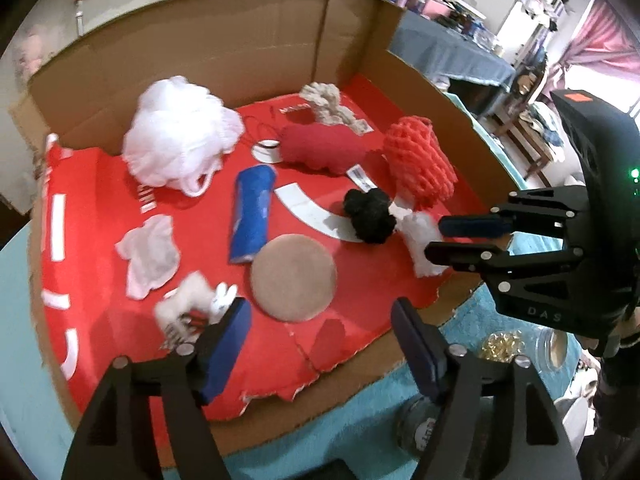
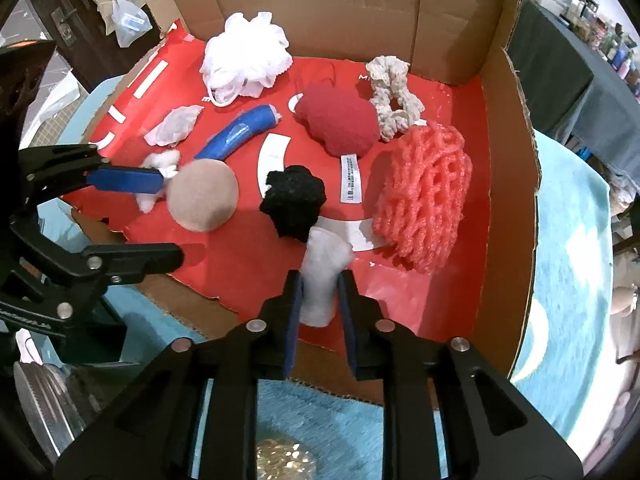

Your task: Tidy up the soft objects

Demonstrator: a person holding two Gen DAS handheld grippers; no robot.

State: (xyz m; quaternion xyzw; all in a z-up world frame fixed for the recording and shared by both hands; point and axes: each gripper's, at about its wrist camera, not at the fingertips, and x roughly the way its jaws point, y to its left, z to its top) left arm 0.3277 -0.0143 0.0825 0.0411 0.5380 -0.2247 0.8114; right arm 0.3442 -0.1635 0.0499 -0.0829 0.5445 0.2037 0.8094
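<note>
Soft objects lie on a red sheet (image 2: pixel 248 264) inside a cardboard box (image 2: pixel 512 184). My right gripper (image 2: pixel 320 300) is shut on a white cotton wad (image 2: pixel 324 276), beside a black pom-pom (image 2: pixel 294 204); the same gripper (image 1: pixel 452 236) and wad (image 1: pixel 420 240) show in the left wrist view. My left gripper (image 1: pixel 320 324) is open over the box's near edge, with a small white fluffy toy (image 1: pixel 192 300) by its left finger and a tan round pad (image 1: pixel 294 278) just ahead. The left gripper (image 2: pixel 168 216) is seen open in the right wrist view.
Also on the sheet: a white mesh pouf (image 1: pixel 176 136), a blue roll (image 1: pixel 252 216), a crumpled white cloth (image 1: pixel 150 254), a dark red plush (image 1: pixel 320 148), a coral foam net (image 1: pixel 420 160) and a beige scrunchie (image 1: pixel 326 104). A jar of gold bits (image 1: pixel 504 346) stands on the teal cloth.
</note>
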